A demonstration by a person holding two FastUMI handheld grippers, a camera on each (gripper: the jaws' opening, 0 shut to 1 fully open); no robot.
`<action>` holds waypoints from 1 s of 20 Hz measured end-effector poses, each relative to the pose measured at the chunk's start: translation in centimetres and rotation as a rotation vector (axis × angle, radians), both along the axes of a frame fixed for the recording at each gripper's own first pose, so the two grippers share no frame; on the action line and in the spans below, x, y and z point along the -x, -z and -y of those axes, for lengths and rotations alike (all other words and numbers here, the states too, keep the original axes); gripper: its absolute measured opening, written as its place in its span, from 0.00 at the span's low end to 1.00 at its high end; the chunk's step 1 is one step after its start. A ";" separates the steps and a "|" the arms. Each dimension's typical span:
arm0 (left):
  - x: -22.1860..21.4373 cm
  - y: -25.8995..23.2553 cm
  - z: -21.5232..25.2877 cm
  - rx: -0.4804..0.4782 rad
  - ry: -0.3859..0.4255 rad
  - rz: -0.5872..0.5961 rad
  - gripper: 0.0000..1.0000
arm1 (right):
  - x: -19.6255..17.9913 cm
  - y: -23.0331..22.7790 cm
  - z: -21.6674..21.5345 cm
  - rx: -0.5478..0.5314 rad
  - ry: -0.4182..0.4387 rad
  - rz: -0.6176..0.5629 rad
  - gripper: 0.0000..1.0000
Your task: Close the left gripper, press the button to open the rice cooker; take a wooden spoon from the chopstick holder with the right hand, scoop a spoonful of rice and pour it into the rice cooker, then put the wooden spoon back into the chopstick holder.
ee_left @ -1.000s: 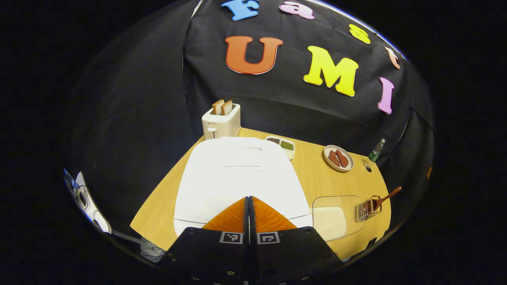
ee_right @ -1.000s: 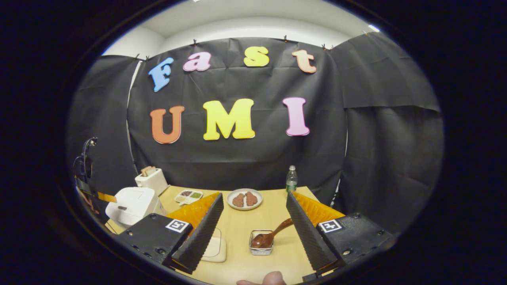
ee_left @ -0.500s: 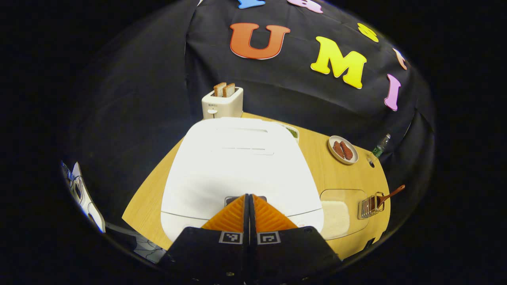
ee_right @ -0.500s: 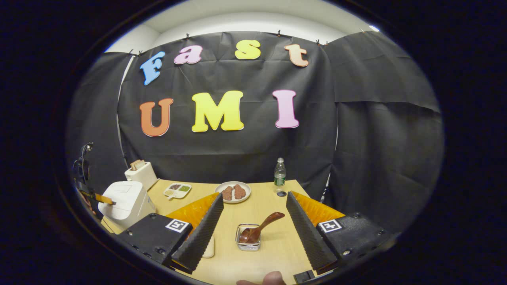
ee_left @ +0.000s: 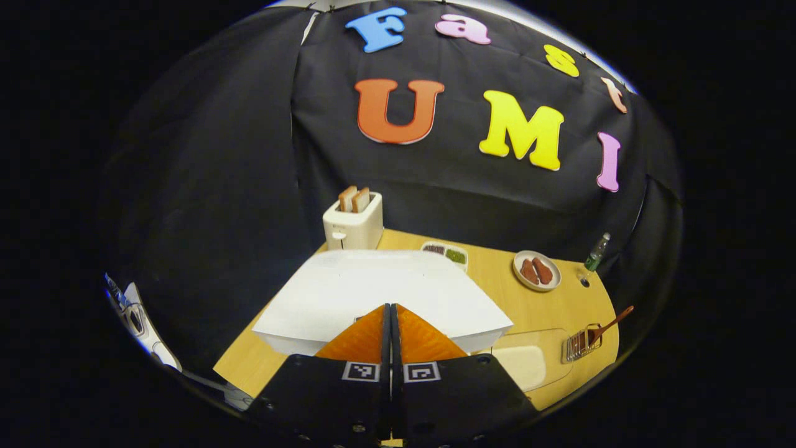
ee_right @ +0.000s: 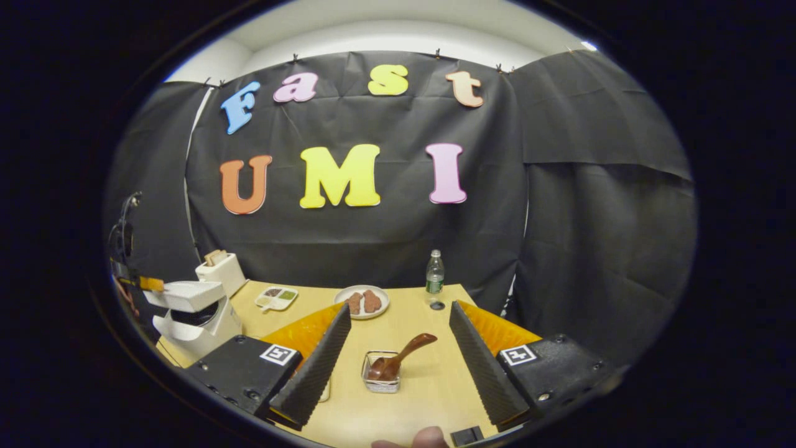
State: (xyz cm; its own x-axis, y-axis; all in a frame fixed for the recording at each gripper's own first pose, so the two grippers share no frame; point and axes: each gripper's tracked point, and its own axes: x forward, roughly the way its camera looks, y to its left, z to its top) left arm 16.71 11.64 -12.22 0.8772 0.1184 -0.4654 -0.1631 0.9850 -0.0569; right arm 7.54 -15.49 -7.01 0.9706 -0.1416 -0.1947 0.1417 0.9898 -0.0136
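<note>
The white rice cooker (ee_left: 379, 292) stands right in front of my left gripper (ee_left: 390, 308), which is shut with nothing between its fingers; the tips sit at the front edge of the raised lid. In the right gripper view the rice cooker (ee_right: 198, 317) is at the far left with its lid (ee_right: 185, 294) lifted off the body. My right gripper (ee_right: 399, 308) is open above the table, and the wire chopstick holder (ee_right: 381, 374) with the wooden spoon (ee_right: 401, 356) stands between its fingers, farther ahead. The clear rice container (ee_left: 522, 364) lies right of the cooker, beside the chopstick holder (ee_left: 577, 345).
A toaster (ee_left: 352, 221) with bread stands behind the cooker. On the wooden table (ee_right: 429, 386) are a small divided dish (ee_left: 446, 254), a plate of sausages (ee_right: 362, 302) and a water bottle (ee_right: 434, 280). A person's fingertip (ee_right: 423, 438) shows at the bottom edge.
The rice cooker's lid has sprung up from flat to raised. My left gripper has lifted off the button and stays shut. The right gripper has barely moved.
</note>
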 end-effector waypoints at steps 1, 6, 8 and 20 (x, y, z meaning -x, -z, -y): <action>-0.9 -1.4 -0.3 -0.015 -0.006 0.045 0.00 | 0.1 -0.1 0.2 -0.002 0.002 0.001 1.00; -2.9 -7.8 -0.7 -0.071 -0.025 0.231 0.09 | 0.6 -0.2 1.0 -0.005 0.004 0.007 1.00; -2.5 -9.2 0.0 -0.073 -0.020 0.287 0.09 | 0.6 0.0 1.3 -0.010 0.002 0.006 1.00; 4.1 -15.8 4.6 -0.057 0.034 0.431 0.95 | 0.0 5.3 1.6 -0.081 -0.041 -0.078 1.00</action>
